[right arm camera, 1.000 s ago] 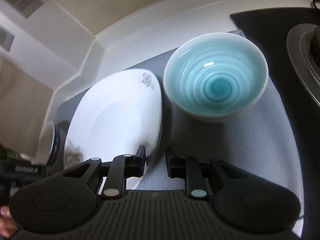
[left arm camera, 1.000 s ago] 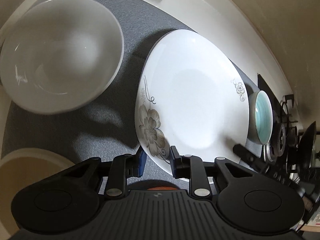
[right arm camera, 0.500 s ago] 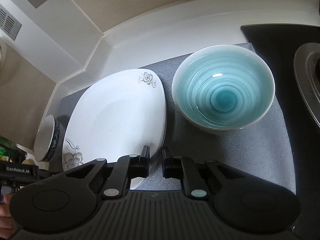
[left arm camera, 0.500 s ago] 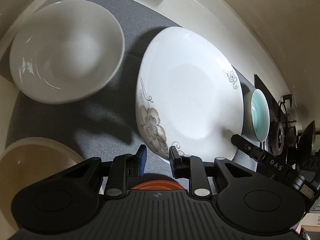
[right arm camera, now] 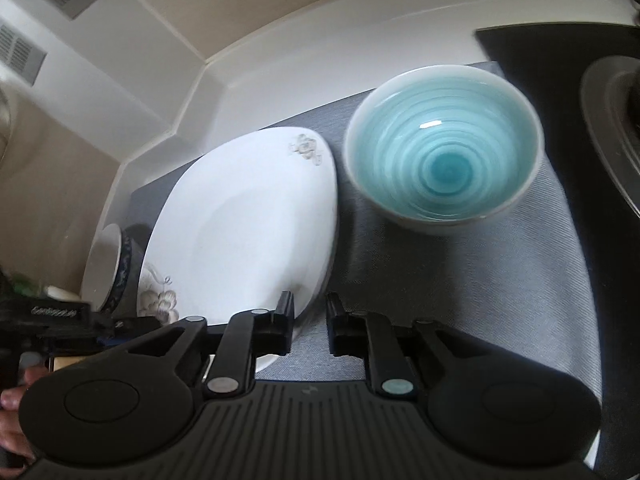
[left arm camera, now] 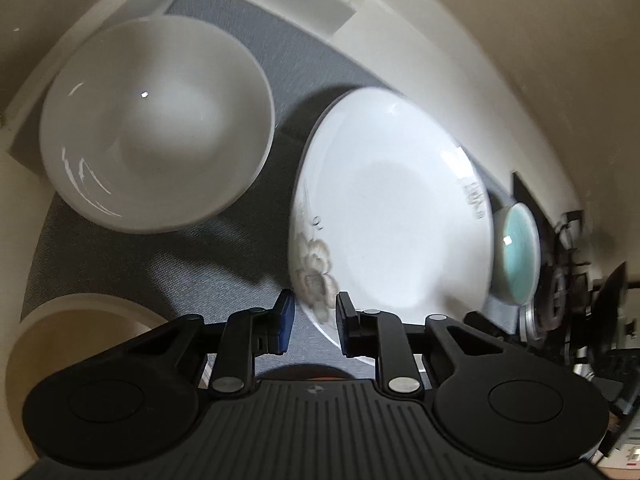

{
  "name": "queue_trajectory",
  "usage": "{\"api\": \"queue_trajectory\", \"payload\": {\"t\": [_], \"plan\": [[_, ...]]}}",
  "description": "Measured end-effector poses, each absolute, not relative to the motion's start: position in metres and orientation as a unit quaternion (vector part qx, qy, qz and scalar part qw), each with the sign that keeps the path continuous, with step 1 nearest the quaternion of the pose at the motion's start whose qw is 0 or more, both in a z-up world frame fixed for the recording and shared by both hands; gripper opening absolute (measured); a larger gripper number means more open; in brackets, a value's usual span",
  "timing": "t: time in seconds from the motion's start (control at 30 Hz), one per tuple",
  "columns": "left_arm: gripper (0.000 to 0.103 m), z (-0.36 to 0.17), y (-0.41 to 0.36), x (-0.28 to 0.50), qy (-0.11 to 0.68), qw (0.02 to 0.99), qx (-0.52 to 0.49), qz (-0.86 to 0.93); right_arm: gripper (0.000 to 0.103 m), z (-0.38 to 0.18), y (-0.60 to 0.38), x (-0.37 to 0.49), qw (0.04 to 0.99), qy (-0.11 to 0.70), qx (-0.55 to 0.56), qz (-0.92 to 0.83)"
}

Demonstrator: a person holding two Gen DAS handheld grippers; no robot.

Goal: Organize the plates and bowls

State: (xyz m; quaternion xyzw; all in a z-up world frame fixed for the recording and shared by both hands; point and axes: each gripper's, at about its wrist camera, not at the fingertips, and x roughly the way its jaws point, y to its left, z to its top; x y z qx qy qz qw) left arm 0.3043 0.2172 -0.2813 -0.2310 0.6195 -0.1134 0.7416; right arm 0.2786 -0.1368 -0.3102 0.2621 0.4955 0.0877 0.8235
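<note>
A white plate with grey flower prints (left arm camera: 392, 216) lies on a grey mat (left arm camera: 120, 272); it also shows in the right wrist view (right arm camera: 248, 224). My left gripper (left arm camera: 315, 316) straddles its near-left rim, jaws a little apart around the edge. My right gripper (right arm camera: 309, 318) straddles its near-right rim the same way. A large white bowl (left arm camera: 156, 120) stands left of the plate; it shows edge-on with a blue-patterned outside in the right wrist view (right arm camera: 110, 268). A teal bowl (right arm camera: 442, 160) stands right of the plate, also in the left wrist view (left arm camera: 518, 256).
A beige round container (left arm camera: 76, 340) sits at the mat's near-left corner. A black stove with a burner (right arm camera: 612, 120) lies right of the mat. A white ledge and wall (right arm camera: 280, 60) run behind. An orange object (left arm camera: 312, 374) peeks under my left gripper.
Both grippers have drawn back and up slightly, so more of the mat and bowls shows. Their jaws have stayed narrowly apart at the plate's rim. The plate appears to have shifted slightly; I cannot tell if it is lifted.
</note>
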Motion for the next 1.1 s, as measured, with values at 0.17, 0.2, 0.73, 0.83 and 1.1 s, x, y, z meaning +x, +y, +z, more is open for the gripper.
{"api": "queue_trajectory", "payload": {"t": [0.17, 0.2, 0.73, 0.83, 1.1], "plan": [[0.023, -0.279, 0.224, 0.3, 0.613, 0.752, -0.221, -0.103, 0.022, -0.3, -0.136, 0.269, 0.825, 0.49, 0.265, 0.095], [0.023, -0.281, 0.225, 0.299, 0.613, 0.751, -0.224, -0.102, 0.023, -0.298, -0.135, 0.267, 0.825, 0.49, 0.265, 0.097], [0.022, -0.293, 0.23, 0.302, 0.606, 0.746, -0.248, -0.12, 0.001, -0.312, -0.129, 0.265, 0.826, 0.502, 0.239, 0.094], [0.022, -0.293, 0.233, 0.303, 0.613, 0.738, -0.253, -0.123, 0.005, -0.314, -0.135, 0.263, 0.816, 0.505, 0.267, 0.088], [0.021, -0.291, 0.236, 0.303, 0.61, 0.738, -0.261, -0.127, 0.021, -0.311, -0.136, 0.273, 0.814, 0.503, 0.278, 0.086]]}}
